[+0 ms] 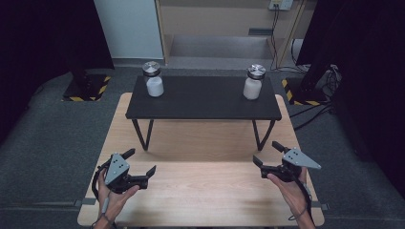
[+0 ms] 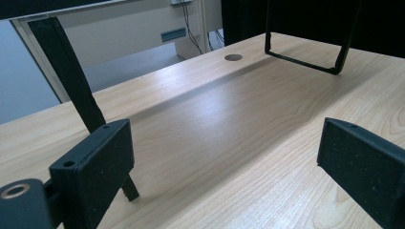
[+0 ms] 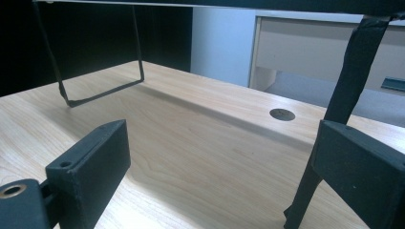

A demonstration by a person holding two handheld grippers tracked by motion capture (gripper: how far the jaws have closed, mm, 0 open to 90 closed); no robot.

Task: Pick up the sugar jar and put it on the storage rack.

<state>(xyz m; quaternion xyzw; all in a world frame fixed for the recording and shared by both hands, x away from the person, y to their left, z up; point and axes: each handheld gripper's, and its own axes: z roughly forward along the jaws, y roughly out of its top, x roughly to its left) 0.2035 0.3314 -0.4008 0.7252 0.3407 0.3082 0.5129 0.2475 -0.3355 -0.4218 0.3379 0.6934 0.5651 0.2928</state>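
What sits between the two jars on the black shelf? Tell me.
Nothing: in the high view, the black shelf is bare between the left jar and the right jar.

Two bare forearms enter from the lower edge, without visible sleeves. The left gripper [image 1: 142,161] and the right gripper [image 1: 267,153] are matte black, each topped by a grey three-cornered plate dotted with small dark holes, possibly screws. A dark cable loops at each wrist. The jaw pads are flat, speckled black blocks.
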